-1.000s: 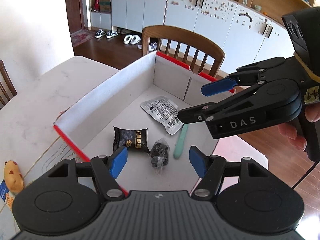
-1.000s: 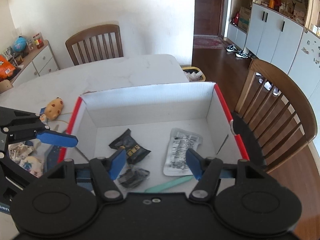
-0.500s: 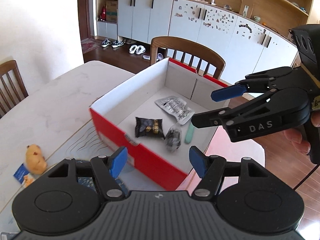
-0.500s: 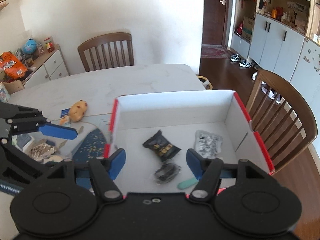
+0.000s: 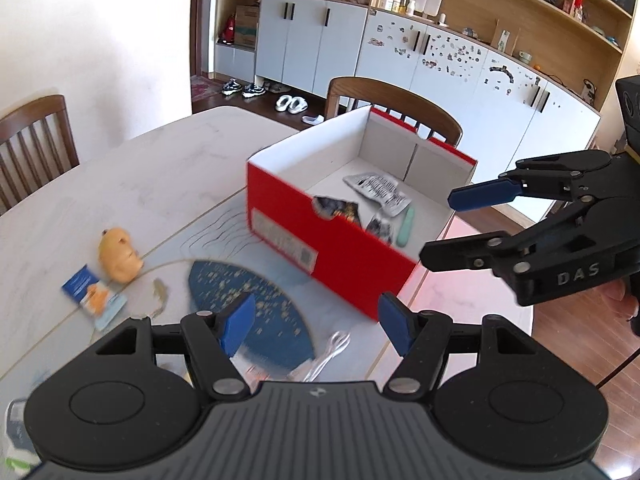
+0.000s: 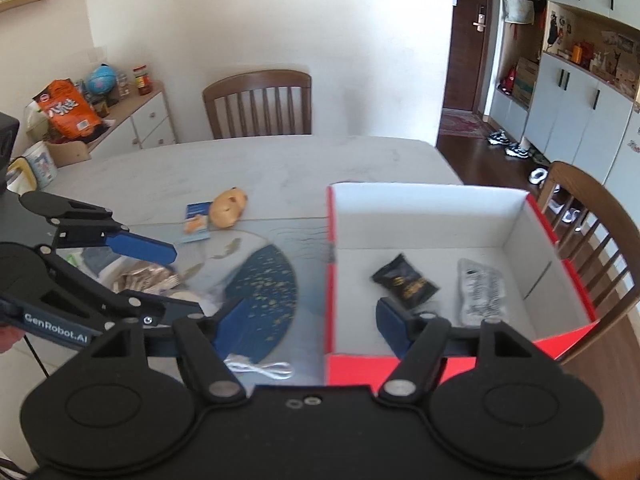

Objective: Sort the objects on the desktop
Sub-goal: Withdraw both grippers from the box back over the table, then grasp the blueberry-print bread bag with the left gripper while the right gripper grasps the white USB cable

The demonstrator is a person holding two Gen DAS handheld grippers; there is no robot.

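A red box with a white inside stands on the table. In it lie a black snack packet, a silver packet and a mint-green stick. A blue fan, a yellow toy, a blue card and a white cable lie left of the box. My left gripper hangs open over the fan. My right gripper is at the box's near edge, jaws opening, nothing between them.
Wooden chairs stand at the far side and beside the box. A pile of wrappers and small items lies at the left under my left gripper. A sideboard with clutter stands at the back left.
Both grippers have drawn back from above the box, which now sits farther off. The fan, toy, card and cable have come into view. The right jaws stand a little wider.
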